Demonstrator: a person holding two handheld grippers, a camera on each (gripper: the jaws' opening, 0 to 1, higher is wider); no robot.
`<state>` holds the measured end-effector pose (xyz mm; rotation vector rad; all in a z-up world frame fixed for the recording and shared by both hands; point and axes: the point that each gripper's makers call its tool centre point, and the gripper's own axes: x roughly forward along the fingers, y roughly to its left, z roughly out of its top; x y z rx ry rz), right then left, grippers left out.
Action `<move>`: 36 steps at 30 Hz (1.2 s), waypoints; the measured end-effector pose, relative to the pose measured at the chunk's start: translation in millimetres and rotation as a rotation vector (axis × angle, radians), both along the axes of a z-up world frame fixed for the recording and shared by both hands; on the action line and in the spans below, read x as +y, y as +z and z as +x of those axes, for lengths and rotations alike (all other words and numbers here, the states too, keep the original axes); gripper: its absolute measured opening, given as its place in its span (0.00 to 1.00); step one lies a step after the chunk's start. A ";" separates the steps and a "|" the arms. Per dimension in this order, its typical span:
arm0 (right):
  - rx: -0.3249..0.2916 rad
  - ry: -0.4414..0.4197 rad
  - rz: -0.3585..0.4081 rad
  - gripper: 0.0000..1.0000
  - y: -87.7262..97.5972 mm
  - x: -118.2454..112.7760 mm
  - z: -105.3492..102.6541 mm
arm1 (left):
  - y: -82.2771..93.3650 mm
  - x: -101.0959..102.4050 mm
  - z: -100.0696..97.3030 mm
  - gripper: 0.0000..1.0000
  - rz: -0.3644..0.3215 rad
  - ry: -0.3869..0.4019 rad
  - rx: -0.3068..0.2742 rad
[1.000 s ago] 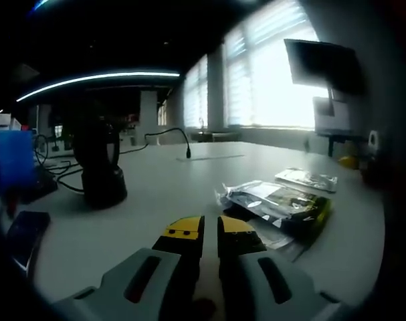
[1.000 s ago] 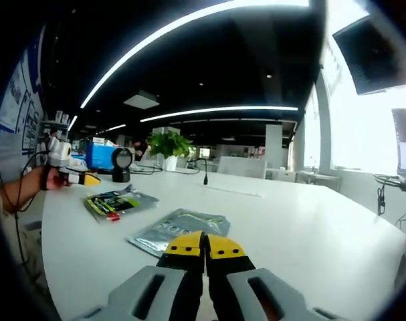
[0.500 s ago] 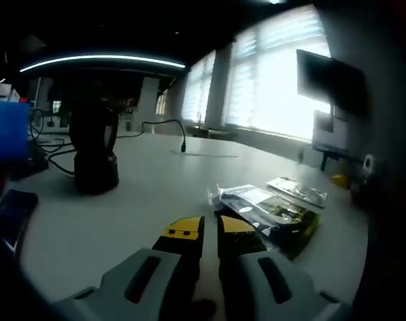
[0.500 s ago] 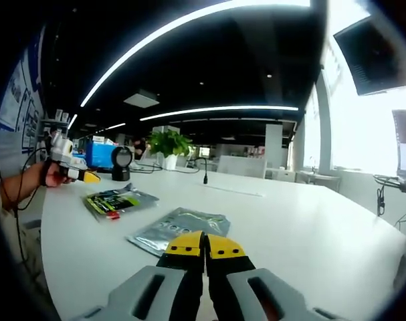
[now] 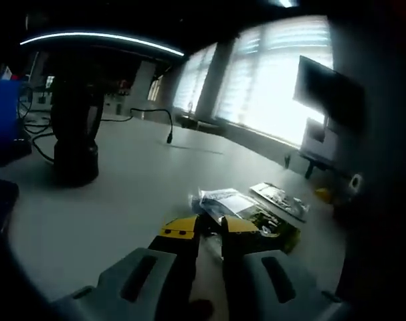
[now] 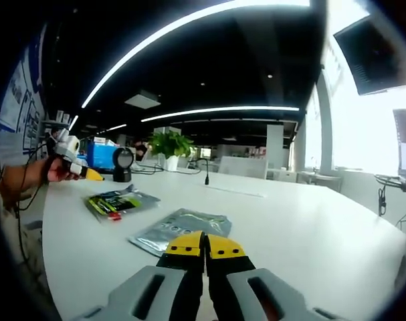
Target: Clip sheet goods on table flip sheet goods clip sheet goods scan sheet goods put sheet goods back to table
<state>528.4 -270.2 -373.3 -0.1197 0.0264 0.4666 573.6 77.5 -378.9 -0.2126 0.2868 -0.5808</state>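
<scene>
A dark pouch with green and yellow print (image 5: 249, 208) lies on the white table (image 5: 122, 200), its clear end just beyond my left gripper (image 5: 209, 227). The left jaws stand a little apart with nothing between them. The right gripper view shows that same pouch (image 6: 119, 200) at the left, with the left gripper (image 6: 89, 175) held in a hand just behind it. A silver pouch (image 6: 179, 231) lies flat right in front of my right gripper (image 6: 204, 245), which is shut and empty. That silver pouch (image 5: 279, 195) lies beyond the dark one.
A black scanner on a stand (image 5: 72, 134) is at the left, by cables and a blue box (image 5: 2, 117). A thin cabled post (image 5: 169, 137) rises mid-table. A potted plant (image 6: 169, 144) stands far back. Wide bare tabletop (image 6: 310, 227) stretches to the right.
The left gripper has moved closer to the dark pouch and tipped down, and its jaws have parted slightly. The right gripper has not moved.
</scene>
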 end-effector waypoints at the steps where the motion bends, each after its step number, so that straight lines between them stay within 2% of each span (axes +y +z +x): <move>1: 0.000 -0.001 -0.003 0.00 -0.2 -0.2 0.2 | 0.4 -2.4 -0.7 0.05 0.001 -0.010 0.010; 5: -0.003 0.000 -0.014 0.00 -0.8 0.5 0.2 | -0.6 -13.8 -4.0 0.05 0.050 -0.059 0.023; 14: -0.007 0.009 -0.012 0.00 -0.1 2.9 -1.3 | -6.3 -31.0 -1.6 0.05 0.016 -0.101 0.107; 18: -0.009 0.009 -0.012 0.00 0.1 2.9 -1.4 | -8.8 -31.7 -0.5 0.05 0.039 -0.102 0.109; 25: -0.014 0.015 -0.014 0.00 1.0 5.4 -3.2 | -16.1 -33.9 1.6 0.05 0.045 -0.108 0.150; 28: -0.018 0.014 -0.018 0.00 1.4 6.8 -4.3 | -20.4 -37.4 1.6 0.05 0.069 -0.117 0.160; 36: -0.022 0.018 -0.020 0.00 2.3 10.4 -7.0 | -25.5 -37.8 3.8 0.05 0.036 -0.117 0.216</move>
